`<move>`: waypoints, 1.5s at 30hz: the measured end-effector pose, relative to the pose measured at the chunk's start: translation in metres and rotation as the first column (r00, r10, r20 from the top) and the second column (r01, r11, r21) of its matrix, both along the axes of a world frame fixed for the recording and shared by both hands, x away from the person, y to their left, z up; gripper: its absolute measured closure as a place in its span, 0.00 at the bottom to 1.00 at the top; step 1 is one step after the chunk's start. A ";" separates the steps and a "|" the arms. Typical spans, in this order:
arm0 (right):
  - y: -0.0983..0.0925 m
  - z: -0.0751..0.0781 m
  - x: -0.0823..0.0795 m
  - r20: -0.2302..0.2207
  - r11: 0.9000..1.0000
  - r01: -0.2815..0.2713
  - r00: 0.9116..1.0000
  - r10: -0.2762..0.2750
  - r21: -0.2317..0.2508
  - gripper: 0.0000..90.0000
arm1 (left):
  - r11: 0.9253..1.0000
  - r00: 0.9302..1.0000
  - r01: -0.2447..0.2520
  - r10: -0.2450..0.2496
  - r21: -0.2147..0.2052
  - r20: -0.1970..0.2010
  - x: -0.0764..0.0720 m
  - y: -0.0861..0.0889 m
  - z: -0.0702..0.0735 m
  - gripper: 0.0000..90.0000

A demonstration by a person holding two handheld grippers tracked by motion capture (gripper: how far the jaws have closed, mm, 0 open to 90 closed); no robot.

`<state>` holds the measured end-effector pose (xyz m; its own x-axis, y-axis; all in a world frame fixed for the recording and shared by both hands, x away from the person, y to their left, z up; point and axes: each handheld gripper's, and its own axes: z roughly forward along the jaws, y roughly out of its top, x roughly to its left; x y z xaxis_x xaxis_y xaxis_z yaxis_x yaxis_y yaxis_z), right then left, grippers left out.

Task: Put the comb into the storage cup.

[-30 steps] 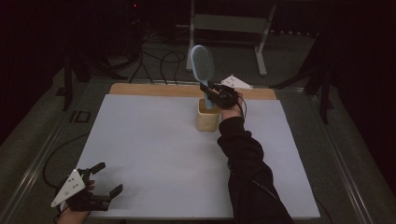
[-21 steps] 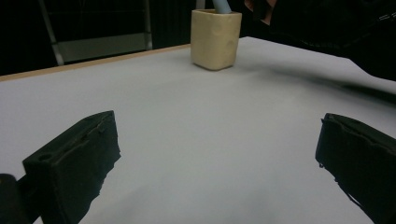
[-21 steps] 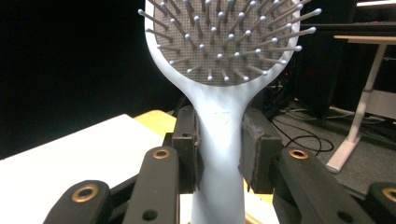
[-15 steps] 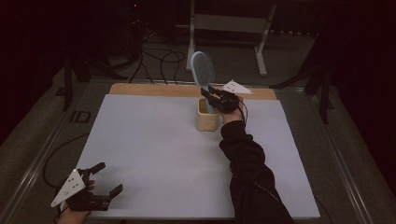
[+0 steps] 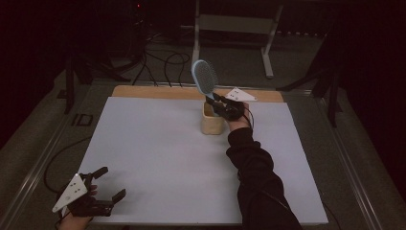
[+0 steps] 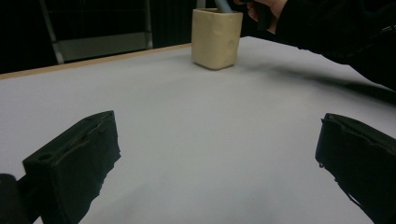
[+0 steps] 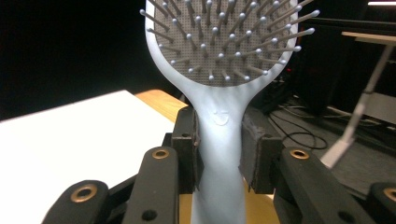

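Observation:
A light blue hairbrush (image 5: 204,76) stands upright with its handle down in a cream square cup (image 5: 212,122) at the far middle of the white table. My right gripper (image 5: 216,104) is shut on the brush's neck just above the cup's rim; in the right gripper view both pads press the hairbrush (image 7: 219,116) handle under the bristle head. The left gripper (image 5: 111,183) rests at the near left corner, jaws wide apart with nothing between them. The left gripper view looks across the table at the cup (image 6: 216,38), with the other hand beside it.
A wooden strip (image 5: 158,92) runs along the table's far edge. Beyond it are cables (image 5: 160,62) on the floor and a metal stand (image 5: 232,24). The white tabletop (image 5: 153,153) stretches between the two grippers.
The right hand and the brush shifted only slightly above the cup. The left gripper stayed where it was.

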<state>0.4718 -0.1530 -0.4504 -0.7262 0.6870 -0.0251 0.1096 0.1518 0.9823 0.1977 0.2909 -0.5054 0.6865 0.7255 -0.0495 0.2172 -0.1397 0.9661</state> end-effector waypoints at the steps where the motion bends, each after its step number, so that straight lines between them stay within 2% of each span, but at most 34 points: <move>1: 0.000 0.000 -0.001 0.002 1.000 0.004 1.000 -0.004 -0.011 0.77 | 1.000 1.000 0.000 0.000 0.001 -0.001 0.000 0.000 0.000 0.00; 5: 0.001 0.000 -0.002 0.008 0.999 0.002 1.000 -0.002 -0.038 0.76 | 1.000 1.000 0.000 0.000 0.000 -0.001 0.000 0.000 0.000 0.00; 9: -0.001 -0.001 -0.002 -0.009 1.000 -0.005 1.000 0.005 -0.014 0.72 | 1.000 1.000 0.000 0.000 0.002 -0.001 0.000 0.000 0.000 0.00; 12: -0.001 -0.002 -0.003 -0.036 1.000 -0.019 0.999 0.019 0.015 0.51 | 1.000 1.000 -0.001 0.001 0.001 0.000 0.000 0.000 0.000 0.00; 15: -0.002 -0.001 -0.004 -0.063 0.999 -0.031 0.997 0.032 0.020 0.33 | 1.000 1.000 0.000 0.000 0.001 0.000 0.000 0.000 0.000 0.00; 17: -0.004 -0.001 -0.005 -0.083 0.998 -0.058 0.995 0.058 0.010 0.26 | 1.000 1.000 0.000 0.000 0.003 0.000 0.000 0.000 0.000 0.00; 19: -0.005 -0.002 -0.006 -0.096 0.998 -0.056 0.994 0.057 0.006 0.15 | 1.000 1.000 0.000 0.000 0.005 0.000 0.000 0.000 0.000 0.00; 21: -0.007 -0.001 -0.007 -0.098 0.999 -0.037 0.994 0.037 0.006 0.11 | 1.000 1.000 -0.001 0.001 0.005 -0.001 0.000 0.000 0.000 0.00; 28: -0.012 0.002 -0.010 -0.105 1.000 -0.018 0.994 0.016 -0.016 0.10 | 1.000 1.000 -0.001 0.001 0.007 0.000 0.000 -0.001 0.001 0.00; 33: -0.015 0.006 -0.011 -0.116 0.999 -0.028 0.993 0.023 -0.044 0.10 | 1.000 1.000 -0.001 0.001 0.011 0.002 0.001 -0.002 0.001 0.00; 45: -0.016 0.016 -0.012 -0.158 0.997 -0.034 0.987 0.023 -0.068 0.10 | 1.000 1.000 -0.005 0.005 0.011 -0.003 0.003 -0.003 0.001 0.00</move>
